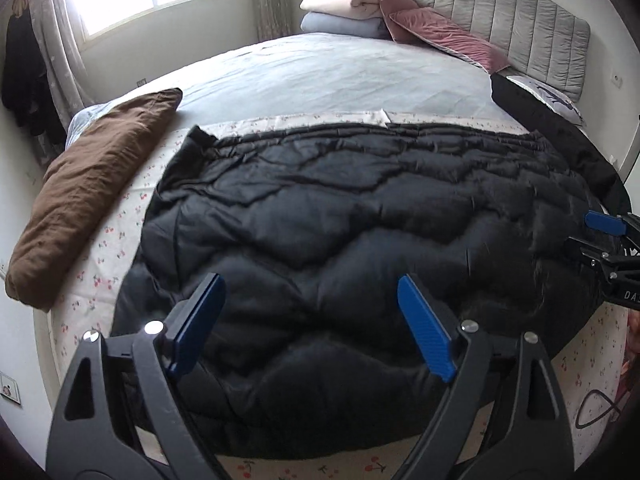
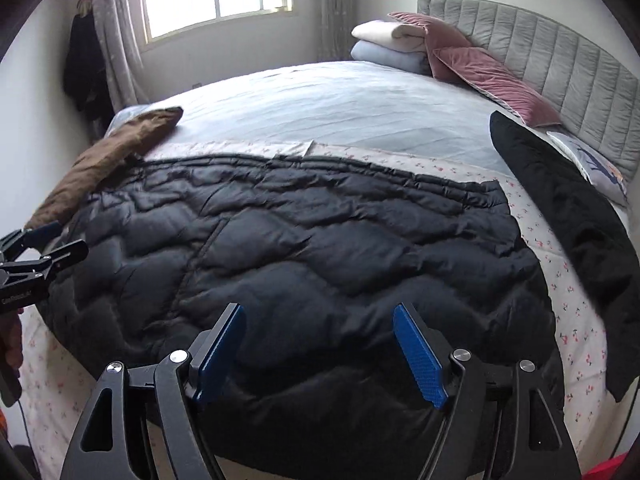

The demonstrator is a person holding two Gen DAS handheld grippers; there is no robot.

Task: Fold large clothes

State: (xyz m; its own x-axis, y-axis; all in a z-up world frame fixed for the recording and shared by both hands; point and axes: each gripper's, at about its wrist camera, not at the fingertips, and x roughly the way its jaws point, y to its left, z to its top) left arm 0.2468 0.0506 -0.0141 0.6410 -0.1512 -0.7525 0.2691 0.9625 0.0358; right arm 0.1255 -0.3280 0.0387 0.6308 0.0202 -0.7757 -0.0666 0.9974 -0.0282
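A large black quilted down coat (image 1: 340,232) lies spread flat across the near part of the bed; it also shows in the right wrist view (image 2: 304,248). My left gripper (image 1: 310,284) is open and empty, hovering above the coat's near edge. My right gripper (image 2: 318,312) is open and empty, also above the coat's near edge. The right gripper shows at the right edge of the left wrist view (image 1: 600,236), over the coat's right end. The left gripper shows at the left edge of the right wrist view (image 2: 52,242), over the coat's left end.
A cherry-print sheet (image 1: 104,248) lies under the coat on the grey bed cover (image 1: 328,76). A folded brown garment (image 1: 96,188) lies at the left. Another black garment (image 2: 568,216) lies at the right. Folded blankets (image 1: 344,12) and pink pillows (image 1: 440,28) sit by the headboard (image 1: 520,20).
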